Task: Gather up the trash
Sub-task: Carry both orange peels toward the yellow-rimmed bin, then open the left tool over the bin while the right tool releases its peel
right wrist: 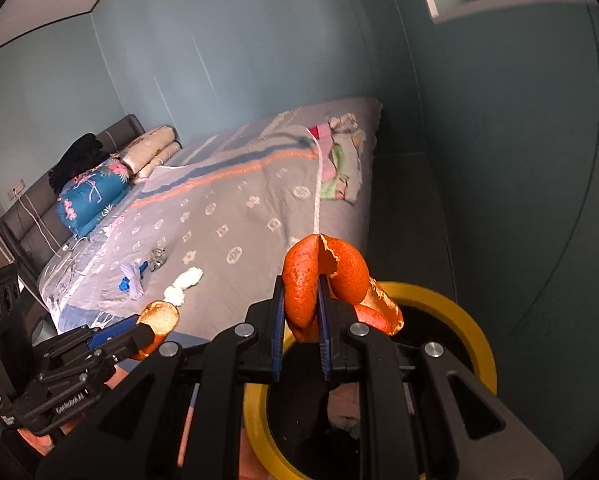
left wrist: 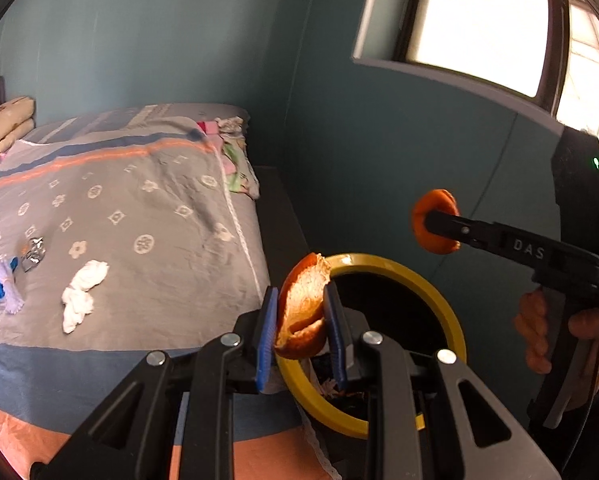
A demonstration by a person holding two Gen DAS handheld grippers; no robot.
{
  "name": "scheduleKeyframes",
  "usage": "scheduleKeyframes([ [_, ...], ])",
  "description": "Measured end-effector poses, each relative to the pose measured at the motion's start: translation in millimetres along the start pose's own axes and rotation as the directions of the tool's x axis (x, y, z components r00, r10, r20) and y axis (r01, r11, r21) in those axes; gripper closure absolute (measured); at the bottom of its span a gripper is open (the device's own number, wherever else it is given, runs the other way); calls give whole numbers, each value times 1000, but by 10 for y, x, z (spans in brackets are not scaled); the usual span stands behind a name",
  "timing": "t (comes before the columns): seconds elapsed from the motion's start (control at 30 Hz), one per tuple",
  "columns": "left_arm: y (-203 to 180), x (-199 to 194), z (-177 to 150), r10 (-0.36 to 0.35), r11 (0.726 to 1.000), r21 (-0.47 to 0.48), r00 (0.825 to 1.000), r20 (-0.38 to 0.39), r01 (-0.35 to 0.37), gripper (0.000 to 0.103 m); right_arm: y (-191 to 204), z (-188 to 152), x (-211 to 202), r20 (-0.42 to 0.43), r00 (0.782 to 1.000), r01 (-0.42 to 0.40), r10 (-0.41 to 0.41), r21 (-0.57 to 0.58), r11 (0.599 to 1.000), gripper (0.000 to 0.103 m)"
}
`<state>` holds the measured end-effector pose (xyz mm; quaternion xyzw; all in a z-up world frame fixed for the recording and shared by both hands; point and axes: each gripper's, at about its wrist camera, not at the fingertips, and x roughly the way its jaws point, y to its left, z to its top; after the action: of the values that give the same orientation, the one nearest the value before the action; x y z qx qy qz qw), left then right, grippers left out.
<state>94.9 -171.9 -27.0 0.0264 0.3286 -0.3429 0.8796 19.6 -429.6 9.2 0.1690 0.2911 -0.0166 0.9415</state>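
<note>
My left gripper (left wrist: 299, 316) is shut on a curled piece of orange peel (left wrist: 301, 312), its pale inside showing, at the near-left rim of a yellow-rimmed trash bin (left wrist: 455, 320). My right gripper (right wrist: 302, 312) is shut on a larger orange peel (right wrist: 323, 280), held over the same bin (right wrist: 483, 344). In the left wrist view the right gripper (left wrist: 435, 222) hangs above the bin with its peel (left wrist: 433, 204), a hand (left wrist: 535, 328) on its handle. The left gripper (right wrist: 155, 326) and its peel (right wrist: 161, 320) appear low on the left in the right wrist view.
A bed with a grey patterned cover (left wrist: 139, 208) lies left of the bin. On it rest crumpled white tissue (left wrist: 81, 292), a blue and lilac wrapper (left wrist: 3, 284) and a silvery wrapper (left wrist: 33, 254). Pillows (right wrist: 99, 192) sit at the headboard. A teal wall (left wrist: 379, 140) and a window (left wrist: 479, 20) stand behind the bin.
</note>
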Motion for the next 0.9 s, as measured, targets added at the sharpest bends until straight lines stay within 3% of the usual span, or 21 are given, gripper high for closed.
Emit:
scheduleKeyframes([
  [0.43,-246,548,-62,-46,998,28,993,-113,49,78,-498,-180,301,-82,997,-1,11,124,992,84],
  [0.57,-240,574,-41,-51,998,16,992,-117,53,65,-618,-209,335,-96,995,7,9,166,986,80],
  [0.63,-227,564,-26,-43,999,10,993,-109,44,56,-650,-223,333,-90,996,17,-2,170,985,72],
  [0.9,-167,429,9,-35,999,2,998,-60,35,43,-644,-202,263,-58,998,28,-18,175,984,71],
])
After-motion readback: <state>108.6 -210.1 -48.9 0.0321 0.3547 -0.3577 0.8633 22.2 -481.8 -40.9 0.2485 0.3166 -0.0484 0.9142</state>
